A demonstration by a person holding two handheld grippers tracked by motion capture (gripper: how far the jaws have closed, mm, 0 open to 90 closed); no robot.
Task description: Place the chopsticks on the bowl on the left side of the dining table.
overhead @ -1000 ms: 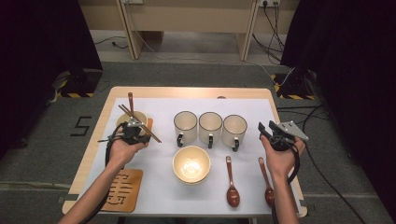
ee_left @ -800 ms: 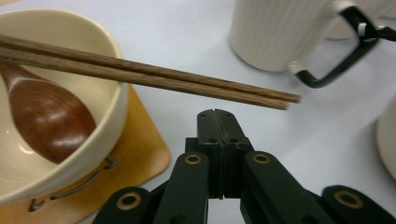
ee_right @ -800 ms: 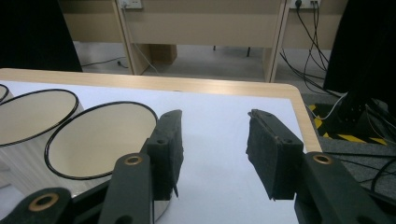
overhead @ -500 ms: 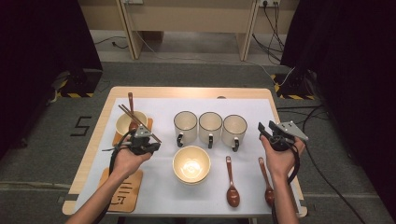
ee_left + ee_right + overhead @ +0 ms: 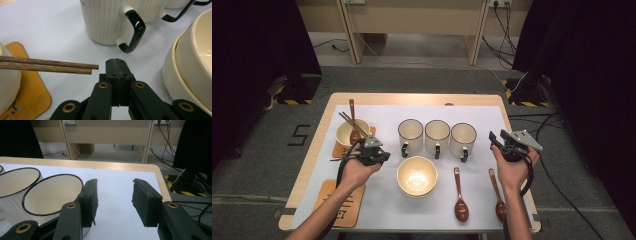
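Far left: small bowl on a wooden coaster, chopsticks laid across its rim, a brown spoon standing in it (bowl contents hard to make out); in the left gripper view this bowl is cut off at the frame edge. Left gripper hangs just beside the stacked bowls, jaws pressed together, nothing between them; its tips sit above bare mat, near the nearest mug's handle. Centre: three mugs in a row; two spoons below-right. Right gripper is well apart, jaws wide and empty; in its own view the mugs are cropped at left.
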